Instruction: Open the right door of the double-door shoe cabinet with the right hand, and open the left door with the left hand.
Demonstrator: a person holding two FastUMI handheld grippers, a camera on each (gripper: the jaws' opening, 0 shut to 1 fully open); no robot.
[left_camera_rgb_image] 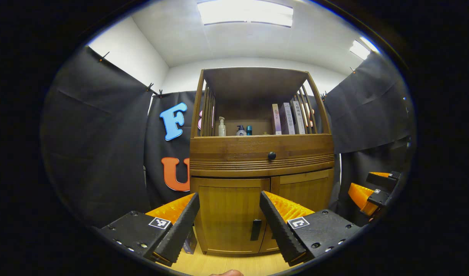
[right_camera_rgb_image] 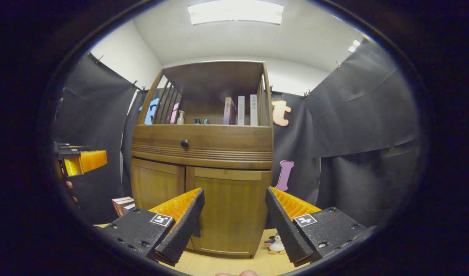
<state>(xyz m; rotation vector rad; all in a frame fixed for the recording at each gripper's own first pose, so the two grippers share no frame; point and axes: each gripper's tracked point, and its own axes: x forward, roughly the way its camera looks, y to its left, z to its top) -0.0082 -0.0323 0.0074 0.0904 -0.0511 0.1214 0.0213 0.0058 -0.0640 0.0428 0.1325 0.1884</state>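
Facing the cabinet (right_camera_rgb_image: 203, 161) from a short way off, both doors are closed and neither has been touched, so the task looks to be at its very start: the approach to the right door (right_camera_rgb_image: 230, 209). In the right gripper view the right hand-held gripper (right_camera_rgb_image: 234, 218) hangs with its fingers spread wide and nothing between them, aimed at that door's panel. The left door (right_camera_rgb_image: 157, 184) lies beside it toward the view's left. In the left gripper view the left hand-held gripper (left_camera_rgb_image: 229, 220) is likewise wide open and empty, pointed at the left door (left_camera_rgb_image: 228, 214), whose dark handle (left_camera_rgb_image: 255, 229) sits low near the seam where the doors meet. The right door's own handle cannot be made out in either view; a finger hides the spot where it would likely be.

The next move, as I judge it, calls for bringing the right hand-held gripper in and low toward the seam, finding the handle, closing on it, then pulling along the door's arc, which probably hinges at the outer edge. The left should stay clear until that door swings free.
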